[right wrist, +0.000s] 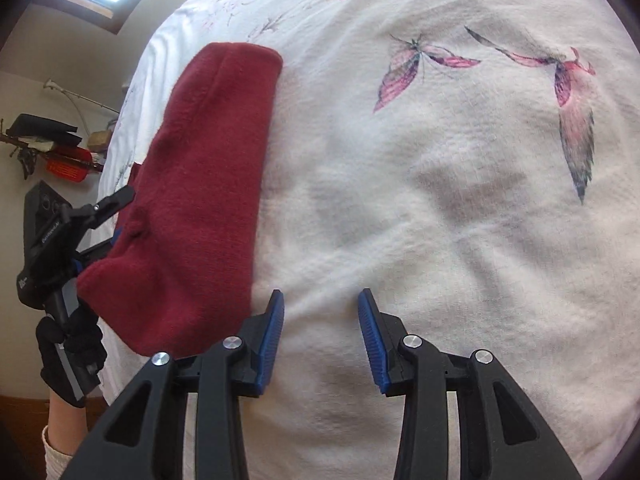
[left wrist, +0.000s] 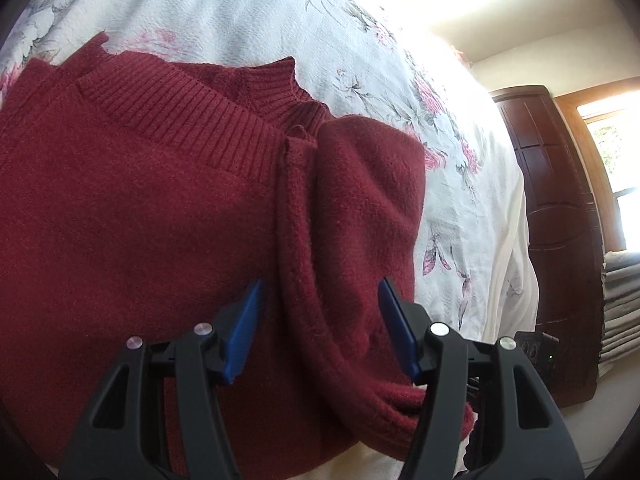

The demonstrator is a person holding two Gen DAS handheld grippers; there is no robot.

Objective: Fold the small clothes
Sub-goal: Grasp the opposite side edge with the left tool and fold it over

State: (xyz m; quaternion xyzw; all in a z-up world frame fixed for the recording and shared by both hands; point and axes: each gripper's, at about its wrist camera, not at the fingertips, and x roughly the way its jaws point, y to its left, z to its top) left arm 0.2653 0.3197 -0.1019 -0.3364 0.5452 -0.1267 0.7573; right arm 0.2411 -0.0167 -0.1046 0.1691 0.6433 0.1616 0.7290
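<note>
Outspread on a floral bedspread point(left wrist: 280, 20), a red sweater point(left wrist: 140, 220) is seen with its ribbed collar point(left wrist: 192, 120) turned away from the left wrist camera. The left gripper point(left wrist: 320, 308) is held over the garment, its blue-padded jaws parted on either side of a raised sleeve seam, with nothing clamped. From the right wrist camera, the sweater's folded sleeve point(right wrist: 200, 184) is shown just left of the right gripper point(right wrist: 320, 316), whose jaws are likewise spread above bare bedspread printed with pink butterflies point(right wrist: 416, 64). A gloved hand point(right wrist: 72, 348) is seen on the left gripper's handle; white lettering there cannot be read. A dark wooden cabinet point(left wrist: 560, 220) is visible beside the bed.
</note>
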